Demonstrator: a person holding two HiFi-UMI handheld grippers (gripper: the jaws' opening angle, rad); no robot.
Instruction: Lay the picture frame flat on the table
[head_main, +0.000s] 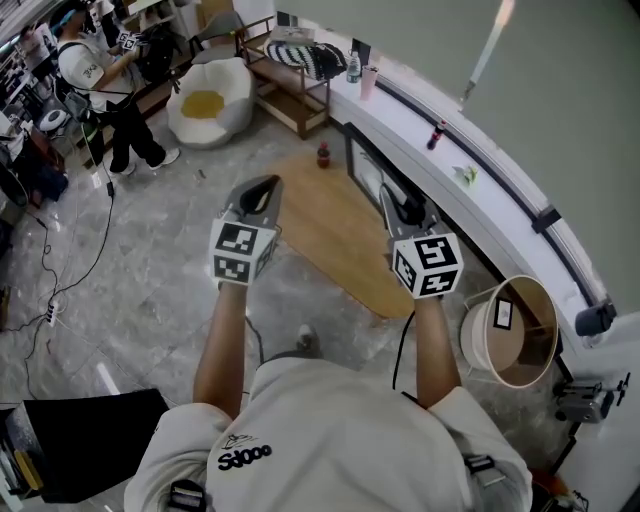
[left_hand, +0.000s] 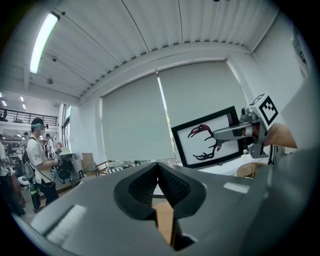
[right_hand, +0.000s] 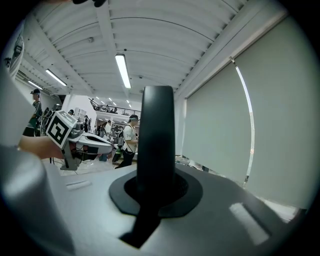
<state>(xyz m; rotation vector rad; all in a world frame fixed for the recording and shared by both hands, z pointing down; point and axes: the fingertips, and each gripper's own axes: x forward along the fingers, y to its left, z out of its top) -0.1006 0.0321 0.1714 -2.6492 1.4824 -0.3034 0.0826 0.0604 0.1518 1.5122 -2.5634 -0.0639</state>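
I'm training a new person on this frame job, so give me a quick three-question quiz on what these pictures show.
1. Fill in: the left gripper's jaws, tips together, hold ____.
2. Which gripper grips the picture frame? A) left gripper B) right gripper C) neither
3. True or false: the picture frame lies flat on the wooden table.

Key: 1 nothing. 2 B. 3 false: the frame is held up on edge, off the wooden table.
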